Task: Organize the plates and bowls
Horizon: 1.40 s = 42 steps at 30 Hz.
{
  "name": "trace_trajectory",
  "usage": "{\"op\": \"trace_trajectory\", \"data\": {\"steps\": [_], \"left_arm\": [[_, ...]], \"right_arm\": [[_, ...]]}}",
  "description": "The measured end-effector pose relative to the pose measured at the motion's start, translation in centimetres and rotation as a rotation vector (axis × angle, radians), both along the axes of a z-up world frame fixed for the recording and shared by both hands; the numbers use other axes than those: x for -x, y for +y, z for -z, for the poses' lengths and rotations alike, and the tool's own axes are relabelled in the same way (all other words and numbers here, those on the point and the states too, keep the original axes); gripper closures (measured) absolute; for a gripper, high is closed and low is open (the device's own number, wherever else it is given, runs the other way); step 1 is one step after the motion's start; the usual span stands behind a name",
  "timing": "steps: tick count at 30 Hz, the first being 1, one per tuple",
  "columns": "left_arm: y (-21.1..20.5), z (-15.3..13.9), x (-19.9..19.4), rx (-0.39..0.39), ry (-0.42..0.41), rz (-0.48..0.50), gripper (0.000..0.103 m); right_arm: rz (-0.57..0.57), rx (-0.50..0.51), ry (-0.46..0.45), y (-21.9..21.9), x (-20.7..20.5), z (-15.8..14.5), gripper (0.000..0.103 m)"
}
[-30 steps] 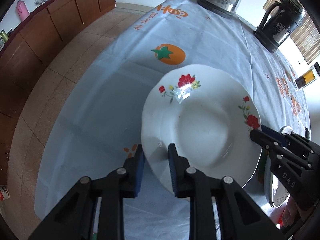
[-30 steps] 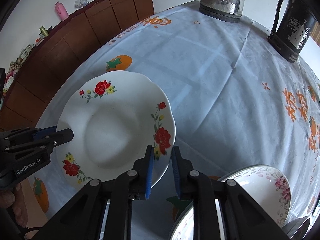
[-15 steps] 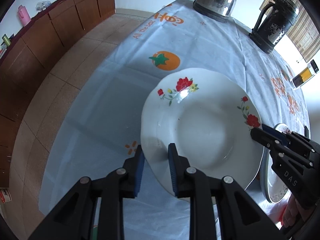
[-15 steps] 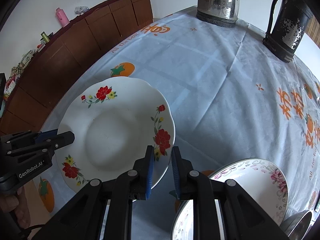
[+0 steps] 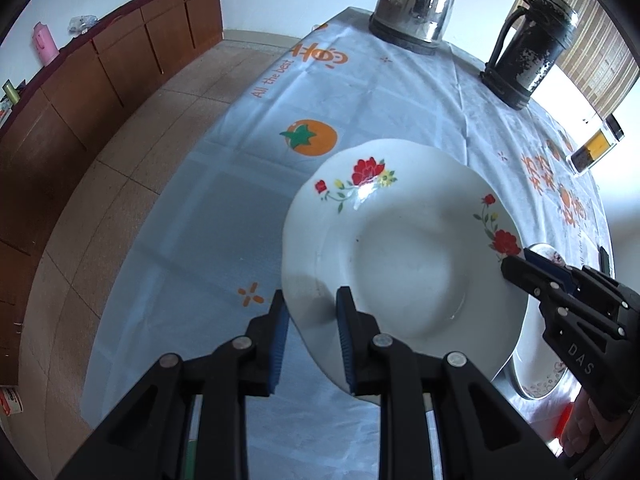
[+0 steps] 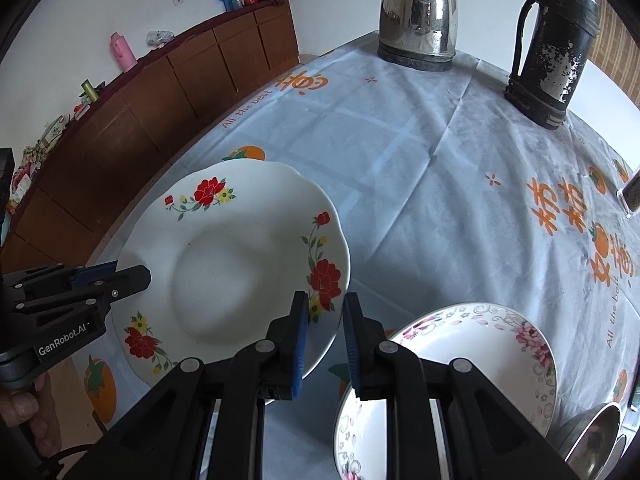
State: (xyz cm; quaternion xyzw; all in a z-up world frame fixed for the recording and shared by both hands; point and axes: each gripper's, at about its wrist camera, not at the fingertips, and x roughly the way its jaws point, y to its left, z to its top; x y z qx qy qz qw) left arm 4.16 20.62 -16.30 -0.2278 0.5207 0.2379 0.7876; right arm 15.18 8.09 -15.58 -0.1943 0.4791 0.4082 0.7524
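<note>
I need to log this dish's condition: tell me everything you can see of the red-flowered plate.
The red-flowered plate is white, glossy, ceramic-looking, with a wavy rim, a deep round well and red flower sprays with small yellow blooms. It looks whole. It is held tilted above the tablecloth, the left gripper and the right gripper each clamping opposite edges of its rim.

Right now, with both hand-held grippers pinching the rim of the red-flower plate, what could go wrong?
1. The red-flower plate hangs tilted above the tablecloth, held only at its rim by the left hand-held gripper and right hand-held gripper; it could slip.
2. The pink-flower plate lies close beside; lowering carelessly may chip both.
</note>
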Motion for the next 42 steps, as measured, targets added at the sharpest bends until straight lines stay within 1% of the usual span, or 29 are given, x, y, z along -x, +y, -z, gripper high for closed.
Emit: {"op": "trace_trajectory", "data": {"steps": [24, 42], "left_arm": [[-3.2, -2.0, -0.9, -0.026, -0.030, 0.070, 0.081], [-6.2, -2.6, -3.0, -0.038, -0.036, 0.148, 0.081]], "right_arm": [[0.077, -0.045, -0.030, -4.3, 0.5, -2.0, 0.084], [0.151, -0.056, -0.042, -8.0, -0.6, -2.4, 0.084]]}}
